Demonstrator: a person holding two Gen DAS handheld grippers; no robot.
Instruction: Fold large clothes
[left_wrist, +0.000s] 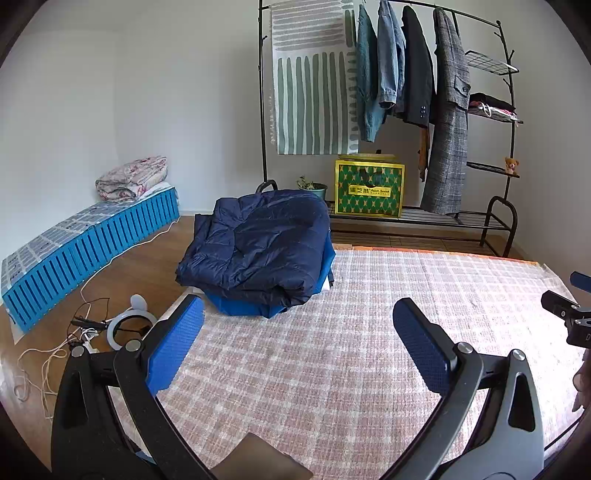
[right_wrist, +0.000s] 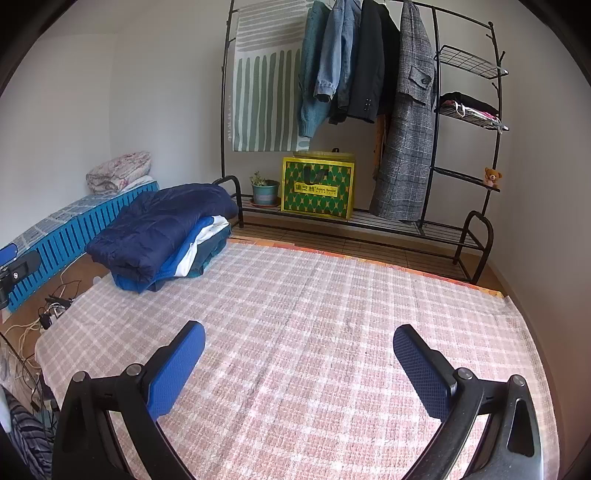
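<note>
Navy puffer jacket (left_wrist: 258, 243) tops my folded stack at the checked blanket's (left_wrist: 369, 332) upper-left corner, while my left gripper (left_wrist: 299, 347) and right gripper (right_wrist: 299, 369) both hover released, grasping nothing.

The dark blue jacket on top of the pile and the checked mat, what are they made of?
Dark blue jacket: probably smooth nylon-like shell with padding; it shows stitched quilt lines and looks puffy. Checked mat: apparently woven or tufted fabric, matte and nubby.

White walls (right_wrist: 166, 92) met a wooden floor (left_wrist: 140, 266) under soft daylight. A black metal garment rack (right_wrist: 432, 229) stood against the far wall, and a checked pink mat (right_wrist: 314, 314) covered the floor.
</note>
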